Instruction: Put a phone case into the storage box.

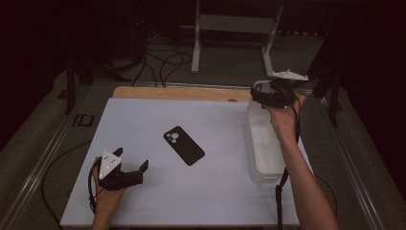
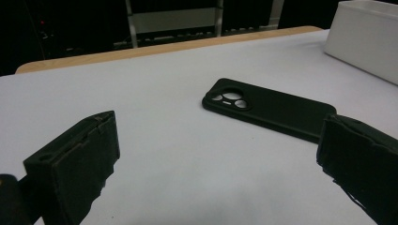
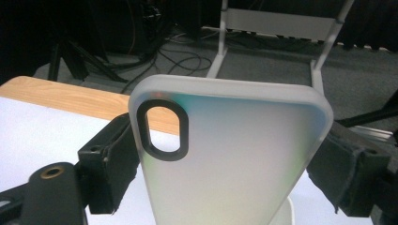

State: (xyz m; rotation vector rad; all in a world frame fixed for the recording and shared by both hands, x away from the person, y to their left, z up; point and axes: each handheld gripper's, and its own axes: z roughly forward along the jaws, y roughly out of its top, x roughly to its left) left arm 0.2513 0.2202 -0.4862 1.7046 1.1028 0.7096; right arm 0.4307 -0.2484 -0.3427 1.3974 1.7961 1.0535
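A black phone case (image 1: 184, 145) lies camera-holes up in the middle of the white table top (image 1: 201, 196); in the left gripper view the black phone case (image 2: 272, 108) lies just beyond the jaws. My left gripper (image 1: 131, 159) rests low at the near left, open (image 2: 218, 136), with nothing between its jaws. My right gripper (image 1: 261, 93) is held up over the far end of the bin (image 1: 265, 176). It is shut (image 3: 230, 136) on a frosted white phone case (image 3: 234, 159) with a black-rimmed oval opening, the jaws pressing on the case's two long edges.
A translucent white bin (image 2: 366, 37) stands along the table's right side. A strip of wooden table edge (image 1: 182, 93) shows at the back. Beyond it, on the floor, are cables (image 1: 163, 64) and a grey metal stand (image 1: 234, 24).
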